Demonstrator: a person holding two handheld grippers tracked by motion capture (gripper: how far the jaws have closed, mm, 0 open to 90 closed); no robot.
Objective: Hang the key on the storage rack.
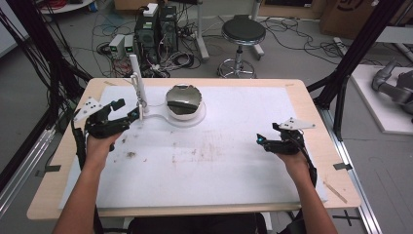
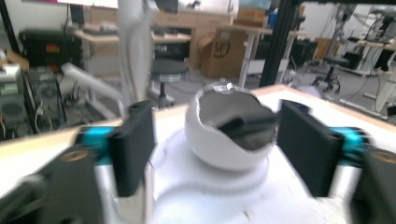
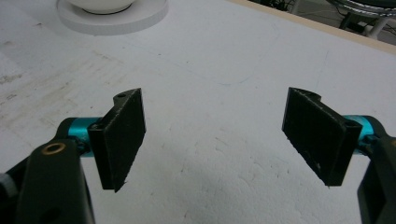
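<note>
The left gripper (image 1: pixel 127 113), jaws open, faces the white egg-shaped bowl (image 2: pixel 229 128) with its dark inside; the right gripper (image 3: pixel 215 135) gapes over the stained white surface (image 1: pixel 219 151), cluttered workshop beyond

Right gripper (image 3: pixel 212 140) jaws wide apart over white sheet (image 3: pixel 224 70); round white base (image 3: pixel 112 18) beyond.
</note>
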